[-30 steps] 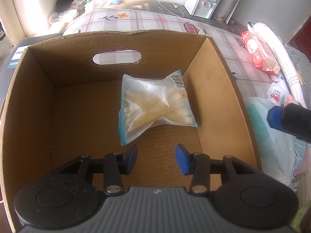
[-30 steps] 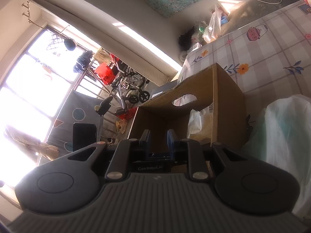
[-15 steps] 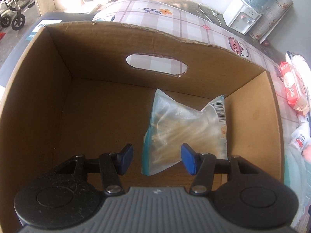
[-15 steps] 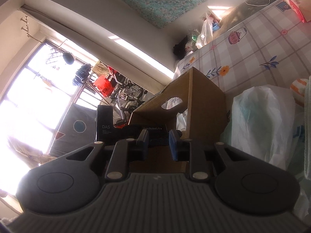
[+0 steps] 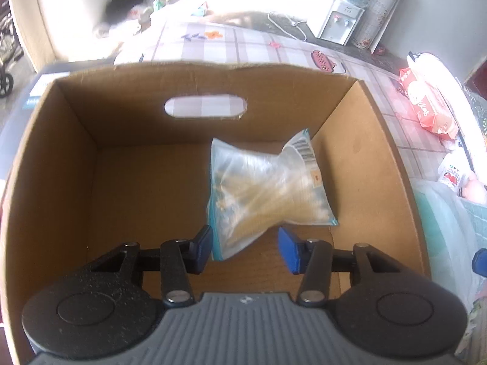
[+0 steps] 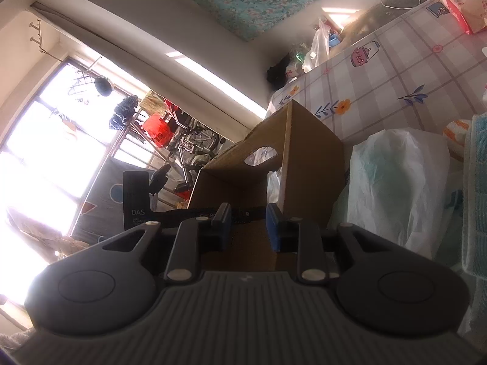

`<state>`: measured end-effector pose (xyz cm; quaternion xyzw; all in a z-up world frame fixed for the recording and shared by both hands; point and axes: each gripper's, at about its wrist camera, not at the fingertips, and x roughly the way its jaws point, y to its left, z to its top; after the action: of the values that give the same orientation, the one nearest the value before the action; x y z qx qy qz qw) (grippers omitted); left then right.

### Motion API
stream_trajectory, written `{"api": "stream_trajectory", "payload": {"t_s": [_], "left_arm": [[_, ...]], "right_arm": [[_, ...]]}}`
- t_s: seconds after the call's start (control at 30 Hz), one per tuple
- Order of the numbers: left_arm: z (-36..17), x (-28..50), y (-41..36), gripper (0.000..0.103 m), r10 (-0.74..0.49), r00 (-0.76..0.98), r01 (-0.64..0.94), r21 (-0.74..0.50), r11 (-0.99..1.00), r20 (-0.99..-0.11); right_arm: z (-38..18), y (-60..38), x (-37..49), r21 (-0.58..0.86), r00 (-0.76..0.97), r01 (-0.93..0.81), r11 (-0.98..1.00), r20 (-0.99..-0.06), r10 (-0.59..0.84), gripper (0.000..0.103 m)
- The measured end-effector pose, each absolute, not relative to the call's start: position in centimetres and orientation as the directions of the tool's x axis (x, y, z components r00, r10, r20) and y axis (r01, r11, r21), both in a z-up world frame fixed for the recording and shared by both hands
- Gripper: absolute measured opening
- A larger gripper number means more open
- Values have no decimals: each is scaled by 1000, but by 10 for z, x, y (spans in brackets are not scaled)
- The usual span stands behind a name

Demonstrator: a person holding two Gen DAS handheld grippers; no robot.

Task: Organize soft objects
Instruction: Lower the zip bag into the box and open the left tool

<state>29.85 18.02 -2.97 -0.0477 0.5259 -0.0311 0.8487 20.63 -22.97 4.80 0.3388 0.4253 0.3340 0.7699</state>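
Clear plastic zip bag of pale sticks (image 5: pixel 268 191) lies on floor of brown cardboard box w/ handle cutout (image 5: pixel 76 140), toward its right wall. Left gripper (image 5: pixel 244 248) hangs above bag's near corner; its jaws have just been opening, now partway apart, nothing clamped. Right gripper (image 6: pixel 248 223) outside box, narrow gap, has just been opening slightly, empty. Bag prob light, floppy, slick film; best pinched at a flat corner or the sealed edge, not the bulging middle.

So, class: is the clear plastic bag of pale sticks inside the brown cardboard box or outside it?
Inside: the clear plastic bag lies on the brown cardboard box floor.
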Motion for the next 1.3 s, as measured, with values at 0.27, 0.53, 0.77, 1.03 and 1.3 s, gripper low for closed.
{"api": "stream_trajectory", "payload": {"t_s": [0.27,0.53,0.77,1.03,1.3], "left_arm": [[-17,321,137,74,-134,506,521,178,835,-852],[-50,334,108,76,-127,407,728,237,643,-905],[-62,342,112,75,-46,354,660,215,720,-934],[-63,359,158,73,-104,255,210,-50,976,-961],[-82,369,203,72,-330,219,-289,-384,877,-918]], "right_arm": [[41,-236,209,806,410,-206,555,-444,797,30],[32,-244,215,807,420,-174,565,-458,784,35],[28,-248,212,807,421,-170,566,-460,782,39],[30,-255,204,819,422,-171,548,-442,792,42],[31,-268,190,832,441,-146,536,-430,788,42]]}}
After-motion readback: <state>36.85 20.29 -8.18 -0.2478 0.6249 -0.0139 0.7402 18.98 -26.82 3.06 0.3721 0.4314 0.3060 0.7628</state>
